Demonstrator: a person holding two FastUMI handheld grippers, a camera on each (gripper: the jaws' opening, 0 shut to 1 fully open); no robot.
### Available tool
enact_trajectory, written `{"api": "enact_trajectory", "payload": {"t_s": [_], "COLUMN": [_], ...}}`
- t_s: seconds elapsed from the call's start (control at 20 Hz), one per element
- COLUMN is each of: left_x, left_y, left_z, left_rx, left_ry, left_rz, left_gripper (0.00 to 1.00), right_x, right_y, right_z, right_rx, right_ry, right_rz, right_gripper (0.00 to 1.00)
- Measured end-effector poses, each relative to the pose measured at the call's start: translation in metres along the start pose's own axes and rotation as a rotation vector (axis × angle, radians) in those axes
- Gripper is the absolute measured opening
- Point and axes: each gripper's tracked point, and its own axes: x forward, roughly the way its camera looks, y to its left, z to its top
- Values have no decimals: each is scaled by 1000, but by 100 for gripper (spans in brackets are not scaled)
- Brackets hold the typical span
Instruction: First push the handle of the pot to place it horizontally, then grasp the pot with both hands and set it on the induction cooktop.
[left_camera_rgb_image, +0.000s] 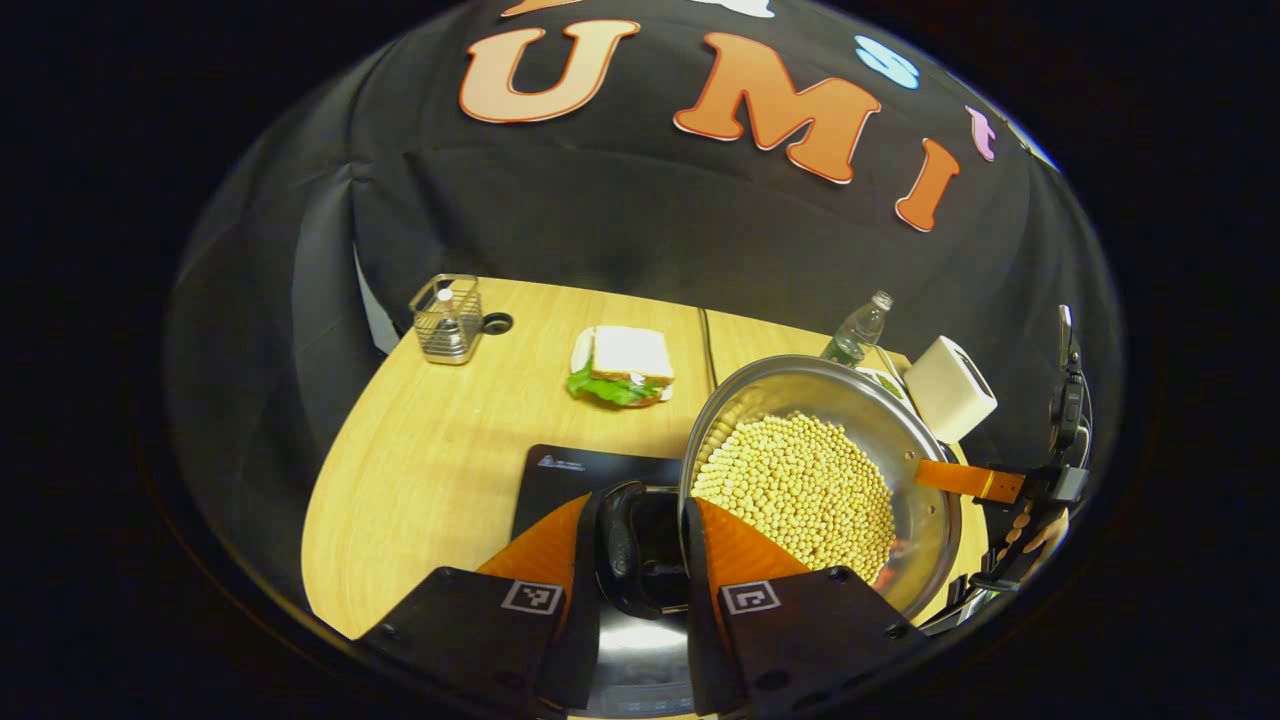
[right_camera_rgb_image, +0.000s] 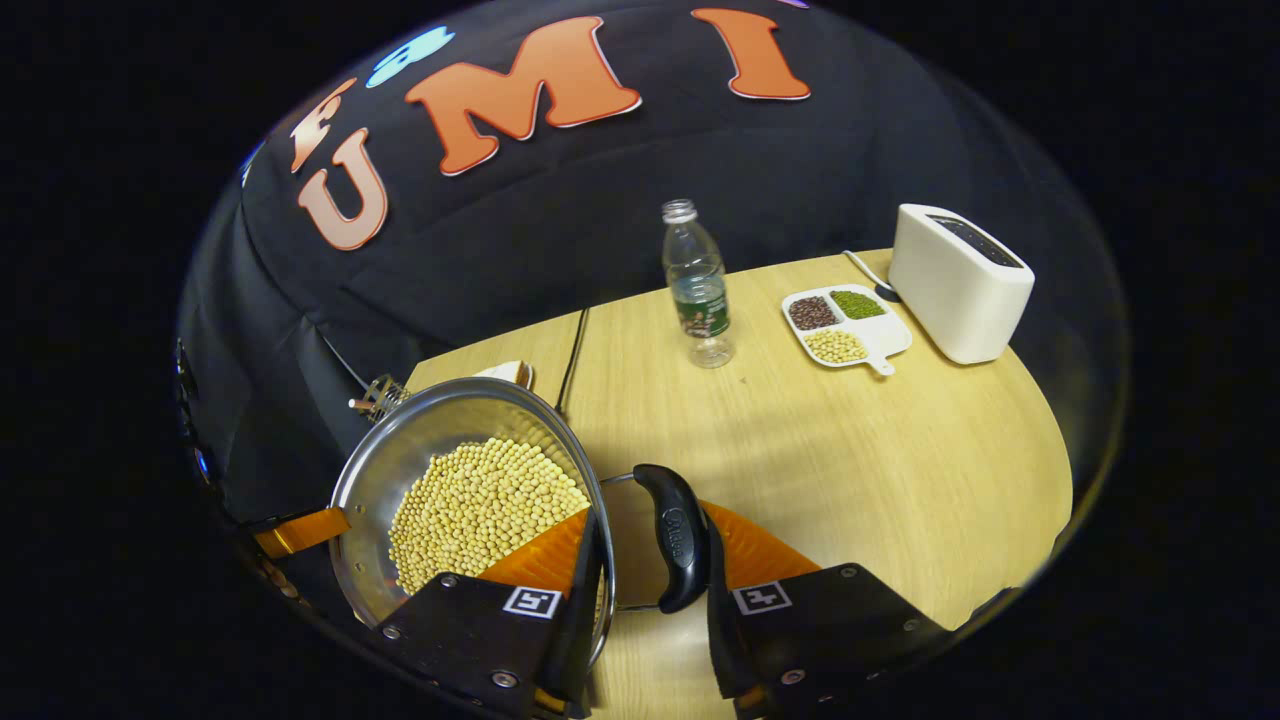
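1. Your left gripper (left_camera_rgb_image: 640, 560) is clamped on one black side handle (left_camera_rgb_image: 622, 545) of the pot (left_camera_rgb_image: 880, 420).
2. Your right gripper (right_camera_rgb_image: 648, 560) is clamped on the opposite handle (right_camera_rgb_image: 678, 535).
3. The pot, filled with soybeans (left_camera_rgb_image: 800, 490), hangs tilted above the desk (right_camera_rgb_image: 850, 470), its near edge over the induction cooktop (left_camera_rgb_image: 570, 475).
4. The line from handle to handle runs between your two grippers.
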Motion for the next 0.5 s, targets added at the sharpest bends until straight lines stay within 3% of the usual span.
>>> {"api": "enact_trajectory", "payload": {"t_s": [0.1,0.2,0.5], "left_x": [-6,-15,-21], "left_y": [22,41,82], "left_z": [-3,-6,-20], "left_rx": [-13,-23,-26], "left_ry": [6,14,39], "left_rz": [13,23,15], "left_gripper": [45,45,44], "right_x": [3,2,2], "right_y": [19,39,70], "right_z": [-10,-19,-47], "right_rx": [-8,-18,-20], "right_ry": [14,19,39], "right_rz": [12,14,-5], "right_gripper": [43,48,48]}}
